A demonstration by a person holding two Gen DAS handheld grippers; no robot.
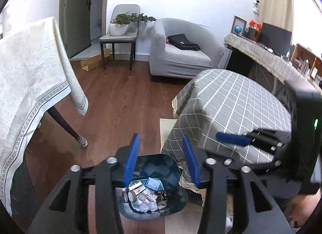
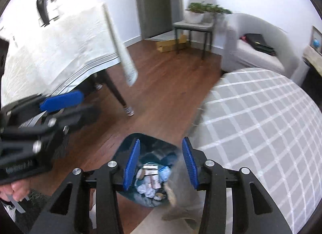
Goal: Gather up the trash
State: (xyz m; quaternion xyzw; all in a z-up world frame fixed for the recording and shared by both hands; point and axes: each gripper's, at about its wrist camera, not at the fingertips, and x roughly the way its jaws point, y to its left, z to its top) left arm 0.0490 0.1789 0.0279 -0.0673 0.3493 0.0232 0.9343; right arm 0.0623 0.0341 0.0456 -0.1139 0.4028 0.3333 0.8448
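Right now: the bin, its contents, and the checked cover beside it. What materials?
Bin: dark teal, glossy, moulded-looking, probably plastic. Contents: crumpled white paper, cardboard tape cores, small printed packs; some too small to identify. Checked cover: grey woven-looking fabric, matte, draping in folds, with a lacy trim.

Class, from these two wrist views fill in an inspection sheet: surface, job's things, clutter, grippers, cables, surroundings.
Surface: wooden floor; grey checked tablecloth bare.
Job's things: blue bin on the floor, holding crumpled paper, tape rolls and wrappers.
Clutter: cardboard box by the chair.
Grippers: left gripper and right gripper above the bin, jaws apart, nothing between them.
Cables: nothing seen.
Surroundings: white-clothed table, grey armchair with a black bag, potted plant on a chair.
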